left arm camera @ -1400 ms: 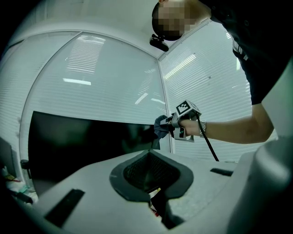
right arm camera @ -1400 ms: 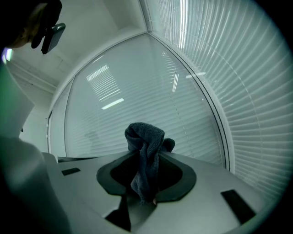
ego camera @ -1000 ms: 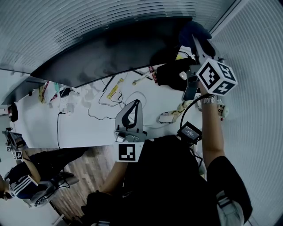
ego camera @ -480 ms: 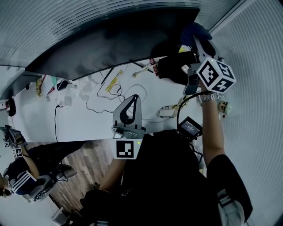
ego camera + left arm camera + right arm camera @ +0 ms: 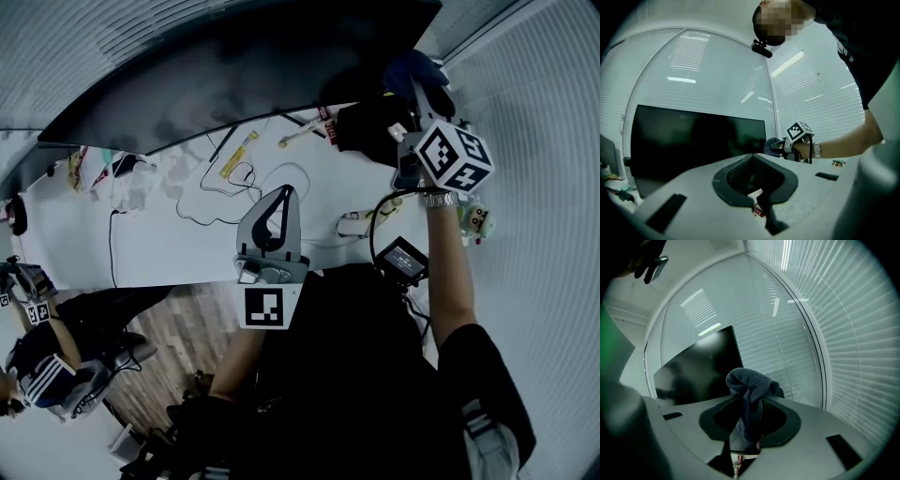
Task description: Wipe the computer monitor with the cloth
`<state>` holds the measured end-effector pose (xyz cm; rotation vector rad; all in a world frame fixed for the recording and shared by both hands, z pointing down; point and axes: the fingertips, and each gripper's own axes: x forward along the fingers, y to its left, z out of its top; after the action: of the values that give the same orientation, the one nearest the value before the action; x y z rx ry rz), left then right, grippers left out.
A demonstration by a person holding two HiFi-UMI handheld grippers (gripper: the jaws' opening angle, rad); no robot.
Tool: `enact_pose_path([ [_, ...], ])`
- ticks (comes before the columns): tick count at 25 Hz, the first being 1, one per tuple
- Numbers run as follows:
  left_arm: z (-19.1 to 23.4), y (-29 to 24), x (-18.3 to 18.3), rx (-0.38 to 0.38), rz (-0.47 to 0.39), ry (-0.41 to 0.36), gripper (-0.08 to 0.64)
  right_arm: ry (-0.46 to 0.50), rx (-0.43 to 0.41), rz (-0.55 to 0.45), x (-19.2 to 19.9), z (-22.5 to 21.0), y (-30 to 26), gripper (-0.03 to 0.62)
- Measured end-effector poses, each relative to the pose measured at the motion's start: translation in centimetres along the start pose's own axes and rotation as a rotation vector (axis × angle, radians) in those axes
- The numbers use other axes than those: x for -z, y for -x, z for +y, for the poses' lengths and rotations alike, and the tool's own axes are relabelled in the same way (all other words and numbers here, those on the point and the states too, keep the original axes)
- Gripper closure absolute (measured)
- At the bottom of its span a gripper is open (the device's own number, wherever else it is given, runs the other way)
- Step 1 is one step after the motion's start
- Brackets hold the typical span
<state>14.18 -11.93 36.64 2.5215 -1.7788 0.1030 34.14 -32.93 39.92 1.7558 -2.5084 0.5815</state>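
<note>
Wide black computer monitor is standing along the back of the white desk, long axis running left-right. Dark grey terry cloth is sitting at the monitor's right-hand end with the screen lying to its left, so I'm expecting a leftward sweep along that axis. Can't tell whether cloth is touching glass. My right gripper is clamping the cloth bunched between its jaws and is by far the nearer one. My left gripper is hanging over mid-desk, jaws closed together on nothing, well apart from the screen. Thin black cables and a black pouch are lying below the screen. White blinds are running behind and to the right.
</note>
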Motion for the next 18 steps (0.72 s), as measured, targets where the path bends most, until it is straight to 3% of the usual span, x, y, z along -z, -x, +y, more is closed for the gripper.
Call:
enact_pose_path([
  [18,0.5,-0.4,2.0,-0.012,0.054,0.021,0.553,0.057,0.041,0.106,7.9,-2.2,-1.5,0.480],
])
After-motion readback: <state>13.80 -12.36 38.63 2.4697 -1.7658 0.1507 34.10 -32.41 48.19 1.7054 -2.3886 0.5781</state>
